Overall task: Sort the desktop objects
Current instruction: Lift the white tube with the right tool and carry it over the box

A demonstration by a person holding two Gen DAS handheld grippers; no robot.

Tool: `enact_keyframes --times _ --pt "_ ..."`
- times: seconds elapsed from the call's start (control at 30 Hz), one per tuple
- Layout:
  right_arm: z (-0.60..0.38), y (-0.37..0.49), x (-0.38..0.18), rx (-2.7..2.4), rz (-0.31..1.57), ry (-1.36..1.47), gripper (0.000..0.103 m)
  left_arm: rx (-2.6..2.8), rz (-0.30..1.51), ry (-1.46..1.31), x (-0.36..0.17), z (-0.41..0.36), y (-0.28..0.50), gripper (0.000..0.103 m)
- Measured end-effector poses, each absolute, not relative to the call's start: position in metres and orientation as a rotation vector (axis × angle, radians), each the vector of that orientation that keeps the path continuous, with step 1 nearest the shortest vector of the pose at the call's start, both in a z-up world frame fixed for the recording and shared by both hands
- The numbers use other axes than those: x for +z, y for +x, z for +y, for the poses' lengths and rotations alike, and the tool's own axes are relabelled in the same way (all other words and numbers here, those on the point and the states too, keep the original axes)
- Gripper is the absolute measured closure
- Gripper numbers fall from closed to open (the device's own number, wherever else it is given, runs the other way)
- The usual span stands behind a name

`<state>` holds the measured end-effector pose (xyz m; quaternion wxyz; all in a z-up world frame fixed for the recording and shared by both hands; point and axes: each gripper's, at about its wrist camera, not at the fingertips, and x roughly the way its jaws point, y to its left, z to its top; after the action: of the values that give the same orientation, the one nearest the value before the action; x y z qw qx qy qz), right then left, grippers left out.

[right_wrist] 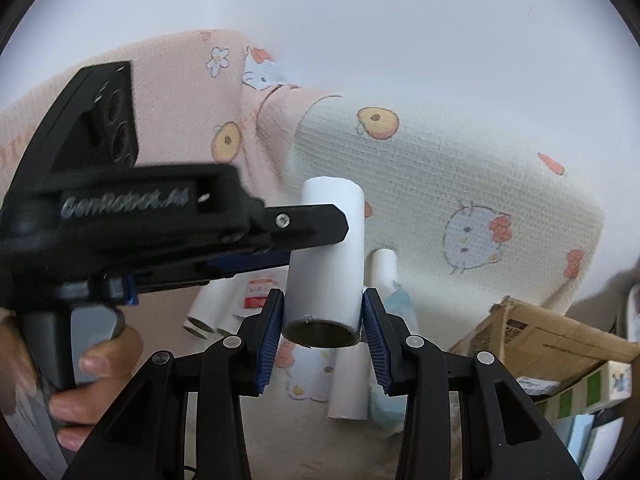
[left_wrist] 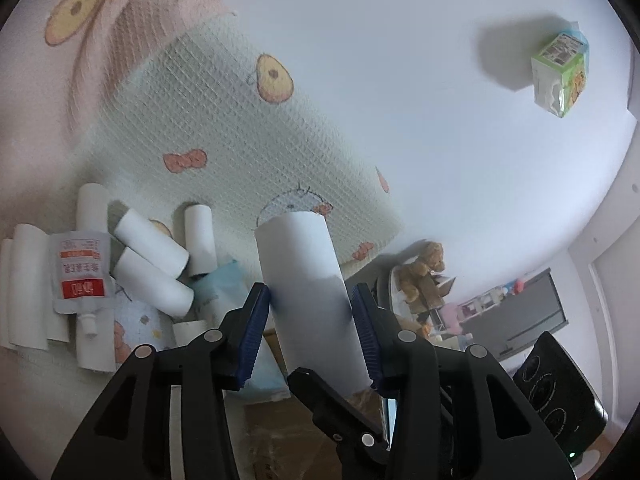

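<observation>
A white paper tube (left_wrist: 310, 296) with a brown cardboard core is held up in the air between both tools at once. In the left wrist view it stands between the blue ribbed pads of the left gripper (left_wrist: 312, 332), both pads pressed against its sides, its far end tilting away toward the patterned cloth. In the right wrist view the same tube (right_wrist: 326, 256) sits between the pads of the right gripper (right_wrist: 322, 336), its open dark end (right_wrist: 320, 332) facing the camera; the pads lie right at the tube's sides and look to be touching it, jaws partly closed around it. The left gripper (right_wrist: 280, 248) reaches in from the left there, clamped on the tube higher up, with the person's hand (right_wrist: 80, 380) on its handle.

Beyond the tube lies a cream and pink cartoon-print cloth (left_wrist: 248, 136). On it, left of the tube, is a heap of similar white tubes (left_wrist: 152, 256) and a red-and-white spouted pouch (left_wrist: 80, 276). A green tissue pack (left_wrist: 560, 72) lies well apart on the white table (left_wrist: 400, 60). A cardboard box (right_wrist: 540, 340) sits at right.
</observation>
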<state>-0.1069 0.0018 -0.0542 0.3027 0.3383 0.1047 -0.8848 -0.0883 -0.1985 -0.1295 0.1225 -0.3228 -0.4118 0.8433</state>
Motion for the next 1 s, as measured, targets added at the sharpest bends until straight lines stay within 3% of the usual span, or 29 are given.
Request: enact_keyframes --times 0.23,1.0 --pt "0.016 -0.114 -0.045 -2.337 0.243 0.941 0.066 2.562 -1.001 -0.899 -0.107 -0.172 -0.088 0.057" --pt "0.113 -0.155 -0.027 -2.302 -0.032 1.114 0.066 2.614 -0.627 -0.987 -0.067 -0.070 -0.129 0.057"
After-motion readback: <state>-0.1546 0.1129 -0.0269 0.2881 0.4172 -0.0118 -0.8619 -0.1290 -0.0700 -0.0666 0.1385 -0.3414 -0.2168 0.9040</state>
